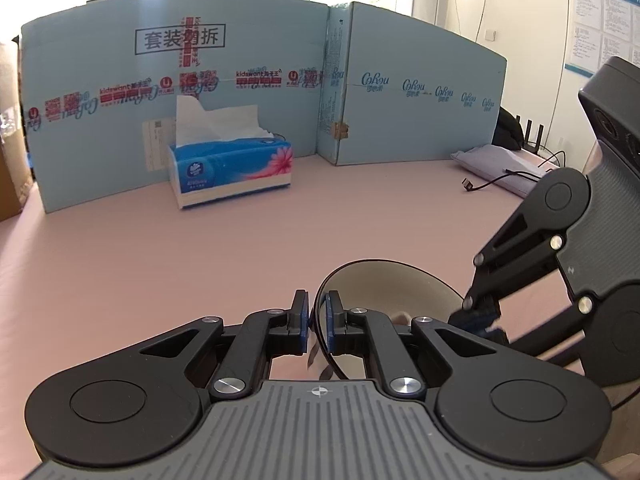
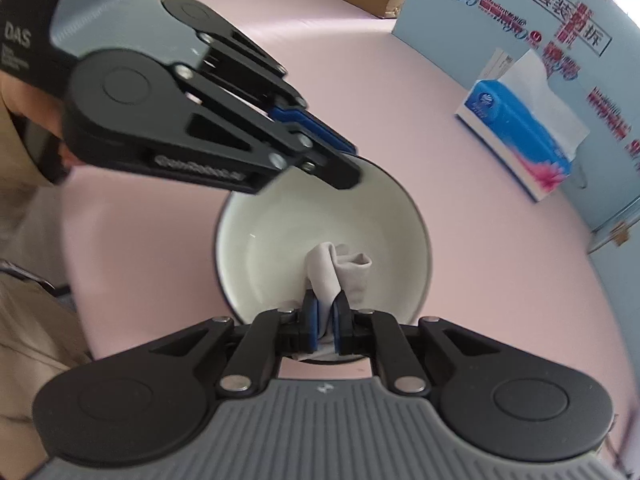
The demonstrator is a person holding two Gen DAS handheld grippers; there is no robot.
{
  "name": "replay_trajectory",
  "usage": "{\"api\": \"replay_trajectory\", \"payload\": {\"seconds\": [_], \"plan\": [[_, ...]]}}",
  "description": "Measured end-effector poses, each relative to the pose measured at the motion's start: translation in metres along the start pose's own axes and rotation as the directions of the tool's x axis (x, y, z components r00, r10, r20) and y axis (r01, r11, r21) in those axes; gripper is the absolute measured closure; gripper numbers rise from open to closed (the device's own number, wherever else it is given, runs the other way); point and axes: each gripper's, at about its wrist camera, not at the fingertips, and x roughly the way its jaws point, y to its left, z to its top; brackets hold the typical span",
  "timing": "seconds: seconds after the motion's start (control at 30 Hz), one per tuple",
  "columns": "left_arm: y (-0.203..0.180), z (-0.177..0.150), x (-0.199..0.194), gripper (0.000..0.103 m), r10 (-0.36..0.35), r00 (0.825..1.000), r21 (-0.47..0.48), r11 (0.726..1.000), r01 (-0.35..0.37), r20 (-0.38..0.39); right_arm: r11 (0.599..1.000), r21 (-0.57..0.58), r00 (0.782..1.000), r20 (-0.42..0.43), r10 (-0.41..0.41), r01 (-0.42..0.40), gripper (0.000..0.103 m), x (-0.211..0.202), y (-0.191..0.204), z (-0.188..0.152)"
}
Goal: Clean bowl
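Note:
A white bowl [image 2: 288, 232] with a dark rim sits on the pink table [image 2: 500, 280]. My left gripper [image 2: 352, 164] comes in from the upper left and is shut on the bowl's far rim, one finger inside and one outside. In the left wrist view the rim runs between its blue pads [image 1: 328, 320], and the bowl [image 1: 384, 284] lies just right of the left gripper [image 1: 317, 312]. My right gripper [image 2: 325, 312] is shut on a crumpled pale grey cloth [image 2: 340, 266] that rests against the bowl's inner wall. The right gripper [image 1: 478, 318] reaches into the bowl from the right.
A blue tissue box [image 1: 232, 168] with a tissue sticking up stands in front of a light blue cardboard screen [image 1: 120, 140]. A black cable [image 1: 492, 180] and a folded grey bag lie at the table's far right. A person's beige sleeve [image 2: 24, 320] is at the left.

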Motion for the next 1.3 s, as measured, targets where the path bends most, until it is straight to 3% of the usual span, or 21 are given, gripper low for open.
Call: {"api": "replay_trajectory", "payload": {"seconds": [0.37,0.63,0.9,1.2,1.3], "plan": [[-0.008,0.003,-0.004,0.090,0.003,1.000,0.024,1.000,-0.003,0.010,0.999,-0.014,0.999,0.006,0.050,-0.050,0.093,-0.004,0.010,-0.001],[-0.009,0.002,-0.006,0.091,-0.003,1.000,0.030,1.000,0.003,0.016,0.990,-0.136,0.996,-0.078,-0.042,0.031,0.093,-0.003,0.016,-0.001],[-0.006,0.001,-0.008,0.093,-0.007,1.000,0.026,1.000,0.007,0.024,0.942,-0.271,0.971,-0.074,-0.226,0.198,0.095,0.000,0.024,-0.003],[0.003,-0.001,-0.002,0.094,0.011,1.000,-0.008,1.000,-0.011,-0.004,0.938,-0.225,0.963,0.003,-0.271,0.265,0.095,-0.007,0.008,-0.010],[0.005,-0.003,-0.002,0.082,-0.002,1.000,-0.035,0.999,0.001,-0.015,0.945,-0.194,0.964,0.025,-0.266,0.265,0.095,-0.008,0.002,-0.011]]}}
